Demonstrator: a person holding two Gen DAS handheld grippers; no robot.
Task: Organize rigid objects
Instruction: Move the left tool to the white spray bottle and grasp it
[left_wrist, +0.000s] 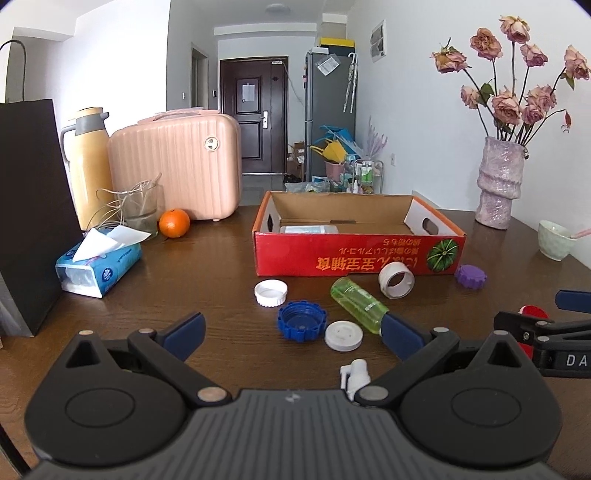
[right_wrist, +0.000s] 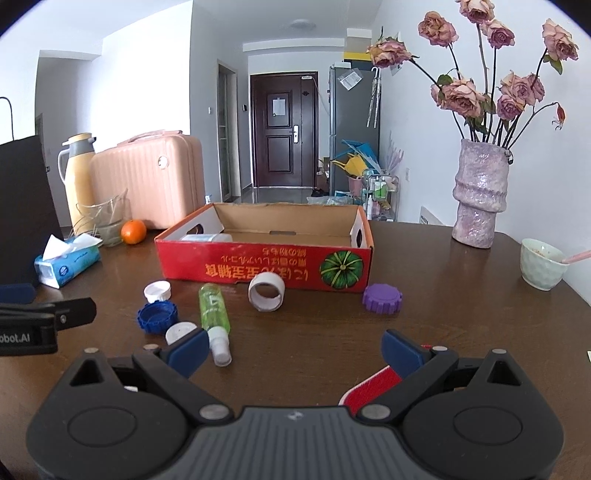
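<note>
A red cardboard box stands open on the brown table, with a pale flat item inside at its left. In front of it lie a white cap, a blue cap, a grey-white lid, a green spray bottle, a white ring, a purple cap and a red lid. My left gripper is open and empty above the caps. My right gripper is open and empty, with the red lid under its right finger.
At the left stand a black bag, a tissue pack, an orange, a glass, a yellow thermos and a pink case. A vase of roses and a cup stand at the right.
</note>
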